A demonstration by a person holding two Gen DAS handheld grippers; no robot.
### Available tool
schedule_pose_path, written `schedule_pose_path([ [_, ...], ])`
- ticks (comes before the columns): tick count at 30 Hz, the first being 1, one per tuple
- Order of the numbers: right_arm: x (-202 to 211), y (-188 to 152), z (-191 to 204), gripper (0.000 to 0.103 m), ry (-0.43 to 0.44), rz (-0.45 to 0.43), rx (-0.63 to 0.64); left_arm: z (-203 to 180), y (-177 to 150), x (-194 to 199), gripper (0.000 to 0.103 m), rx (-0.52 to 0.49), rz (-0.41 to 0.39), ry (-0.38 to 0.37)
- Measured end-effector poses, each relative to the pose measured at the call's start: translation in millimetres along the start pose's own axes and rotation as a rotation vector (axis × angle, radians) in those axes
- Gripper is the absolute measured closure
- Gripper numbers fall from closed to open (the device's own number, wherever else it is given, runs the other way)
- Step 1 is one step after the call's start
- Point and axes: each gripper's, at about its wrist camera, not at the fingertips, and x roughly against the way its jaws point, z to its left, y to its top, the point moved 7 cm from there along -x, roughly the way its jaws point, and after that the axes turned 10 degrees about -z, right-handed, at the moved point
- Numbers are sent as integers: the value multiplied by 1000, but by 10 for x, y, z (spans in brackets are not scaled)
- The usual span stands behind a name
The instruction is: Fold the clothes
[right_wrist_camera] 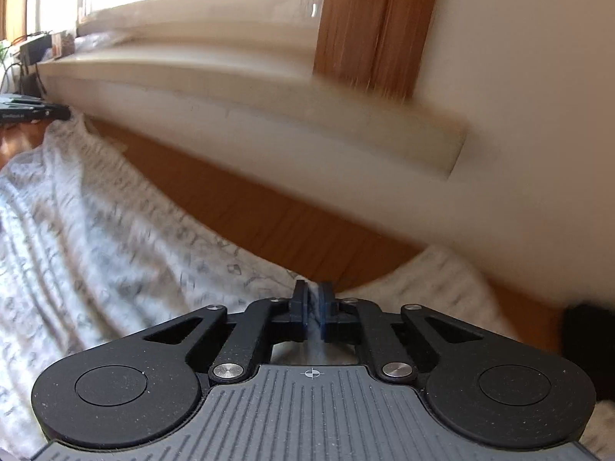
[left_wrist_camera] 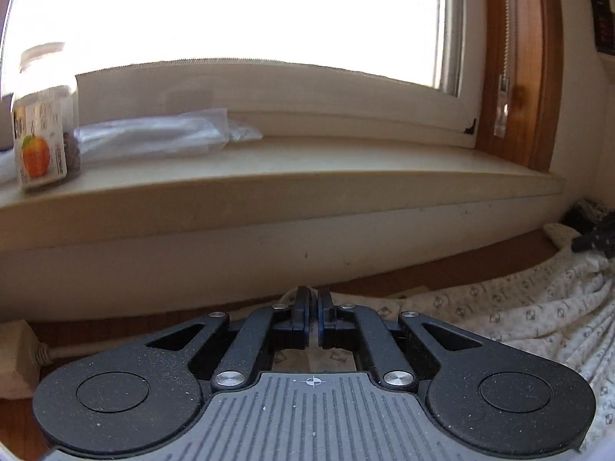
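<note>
my left gripper (left_wrist_camera: 313, 299) pinched on cloth (left_wrist_camera: 499, 307) edge | right gripper (right_wrist_camera: 313, 296) clamped on cloth | sill (left_wrist_camera: 307, 169) ahead

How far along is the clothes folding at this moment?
Done: no finished fold shows. In hand: the left gripper and the right gripper each have jaws shut on an edge of the white patterned garment, which stretches in ridges between them above the wooden surface. Left: folding it over and laying it down.

Black tool (left_wrist_camera: 313, 299), silver screws, ribbed grey base.
</note>
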Motion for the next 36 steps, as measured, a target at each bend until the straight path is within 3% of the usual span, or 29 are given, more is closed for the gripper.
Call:
schedule_pose_path([
  [3,159,228,-16,98,-156,-181,52,-20,114,65,99,1,-73,18],
  [5,181,311,9,98,-234,-246,73,1,169,82,99,15,-107,42],
  [10,-185,133,90,96,-288,-106,133,-11,96,-85,99,-5,-52,80],
  [12,-273,65,97,90,-300,-59,136,-20,55,-159,96,-17,-22,93],
  [13,-314,35,100,81,-306,-37,136,-17,57,-144,95,-23,-27,95],
  [14,-304,34,102,68,-304,-39,127,-7,42,-116,90,-32,-29,96],
  [16,-263,45,106,55,-297,-53,106,-3,25,-98,78,-29,-6,84],
  [20,-192,36,156,52,-248,-53,87,-9,3,-78,64,-27,26,62],
  [23,-201,-30,183,44,-214,-32,93,-39,8,-92,64,-30,25,49],
  [25,-224,-76,188,44,-204,-21,90,-59,12,-101,64,-32,24,40],
  [28,-274,-138,198,46,-185,-12,67,-89,18,-115,66,-34,23,28],
  [29,-296,-147,192,52,-174,-4,63,-99,20,-119,73,-35,22,23],
  [30,-316,-156,195,63,-159,7,62,-109,21,-124,90,-36,22,19],
  [31,-290,-181,239,97,-148,26,67,-119,23,-129,102,-37,21,15],
  [34,-276,-193,306,99,-140,43,101,-145,37,-142,101,-37,17,5],
  [36,-298,-114,247,99,-182,13,82,-122,137,-151,101,-8,-22,26],
])
